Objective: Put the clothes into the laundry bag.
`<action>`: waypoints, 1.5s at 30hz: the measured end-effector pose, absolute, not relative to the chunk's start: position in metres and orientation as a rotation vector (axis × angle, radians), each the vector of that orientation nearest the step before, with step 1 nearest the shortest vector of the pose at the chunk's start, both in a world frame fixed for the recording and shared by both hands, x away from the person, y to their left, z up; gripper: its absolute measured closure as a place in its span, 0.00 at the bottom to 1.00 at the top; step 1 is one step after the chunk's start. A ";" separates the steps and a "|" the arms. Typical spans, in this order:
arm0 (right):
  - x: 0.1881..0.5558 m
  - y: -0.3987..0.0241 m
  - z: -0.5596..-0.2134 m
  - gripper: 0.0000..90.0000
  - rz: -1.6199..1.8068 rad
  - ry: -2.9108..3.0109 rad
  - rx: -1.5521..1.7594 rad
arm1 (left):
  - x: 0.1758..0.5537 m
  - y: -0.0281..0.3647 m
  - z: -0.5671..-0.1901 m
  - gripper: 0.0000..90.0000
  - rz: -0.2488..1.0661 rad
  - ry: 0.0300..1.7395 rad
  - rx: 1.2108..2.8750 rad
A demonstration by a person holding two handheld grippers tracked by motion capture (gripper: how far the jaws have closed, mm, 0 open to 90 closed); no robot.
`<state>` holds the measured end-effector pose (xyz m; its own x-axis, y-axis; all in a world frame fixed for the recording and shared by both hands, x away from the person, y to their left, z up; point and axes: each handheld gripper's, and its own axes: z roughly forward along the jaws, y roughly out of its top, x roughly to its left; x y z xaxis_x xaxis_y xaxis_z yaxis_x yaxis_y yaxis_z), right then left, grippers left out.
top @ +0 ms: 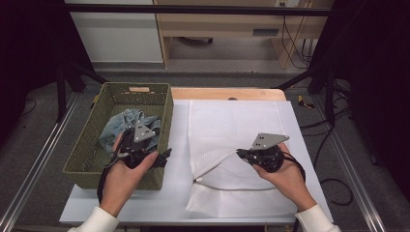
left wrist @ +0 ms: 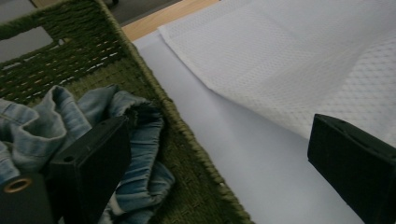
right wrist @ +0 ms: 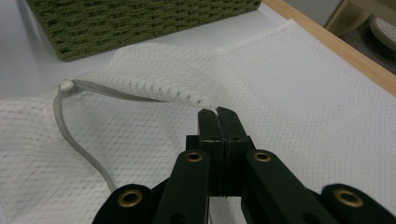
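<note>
Mesh laundry bag (top: 232, 145) on the desk (top: 179, 145), flap pinched up by the closed right gripper (top: 240, 153)
High view: left gripper (top: 164, 158) over the basket (top: 164, 104) rim; its own view: jaws wide, empty, jeans (left wrist: 93, 121) beside; right gripper view: thin hold on mesh, a tug could slip it

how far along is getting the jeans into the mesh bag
Done: the right gripper is shut on the upper edge of the white mesh bag, lifting its zipped mouth open. In hand: the left gripper, jaws open, hangs over the denim garment, not gripping it. Left: the denim lies in the green woven basket; it has yet to be grasped, carried over and pushed in.
</note>
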<state>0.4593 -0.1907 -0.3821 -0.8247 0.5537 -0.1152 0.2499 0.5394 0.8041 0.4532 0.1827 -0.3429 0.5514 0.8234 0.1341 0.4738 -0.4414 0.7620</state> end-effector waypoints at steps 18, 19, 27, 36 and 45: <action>0.451 -0.196 -0.378 1.00 1.193 2.346 0.614 | 0.474 0.205 -0.331 0.07 0.702 1.086 2.133; 0.451 -0.195 -0.377 1.00 1.195 2.342 0.609 | 0.475 0.206 -0.330 0.07 0.705 1.088 2.133; 0.446 -0.191 -0.376 1.00 1.165 2.309 0.576 | 0.479 0.216 -0.328 0.07 0.733 1.123 2.143; 0.443 -0.188 -0.376 1.00 1.121 2.287 0.549 | 0.492 0.234 -0.325 0.06 0.774 1.154 2.167; 0.442 -0.187 -0.379 1.00 1.111 2.299 0.545 | 0.513 0.240 -0.329 0.06 0.708 1.164 2.289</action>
<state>0.4423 -0.1866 -0.3795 -0.7817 0.5573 -0.2800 0.1269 0.5816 0.8035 0.5128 0.2397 -0.3294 0.5062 0.8311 0.2304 0.5863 -0.5275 0.6148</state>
